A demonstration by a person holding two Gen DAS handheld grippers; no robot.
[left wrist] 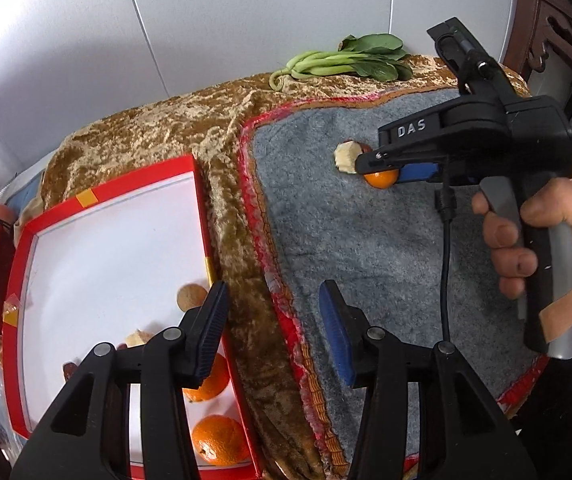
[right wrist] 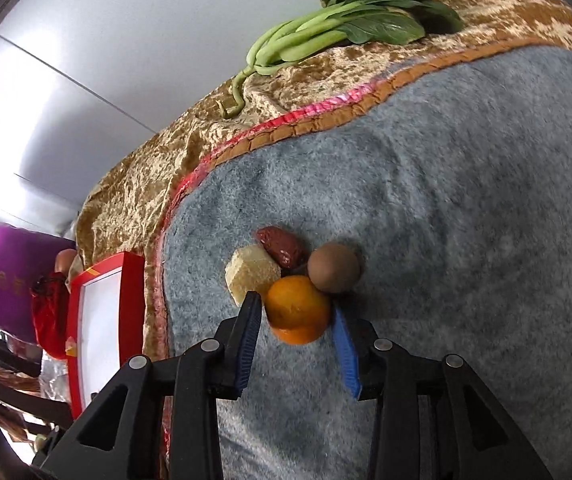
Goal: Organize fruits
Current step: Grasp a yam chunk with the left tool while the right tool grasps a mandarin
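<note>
Between the spread fingers of the right claw [right wrist: 296, 312] sits the orange [right wrist: 297, 309], not yet pinched; left claw [left wrist: 273, 312] spread, farther off.

Three oranges [left wrist: 219, 439] [left wrist: 209, 380] [right wrist: 298, 309], two brown round fruits [left wrist: 191, 297] [right wrist: 334, 267], two pale cut chunks [right wrist: 251, 272] [left wrist: 137, 338], one red date [right wrist: 279, 246], one bunch of greens [right wrist: 350, 20], one red tray [left wrist: 105, 192], two grippers [left wrist: 273, 332] [right wrist: 298, 340].

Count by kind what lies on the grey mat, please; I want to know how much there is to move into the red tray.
orange: 1
red date: 1
brown round fruit: 1
pale chunk: 1
Total: 4
</note>
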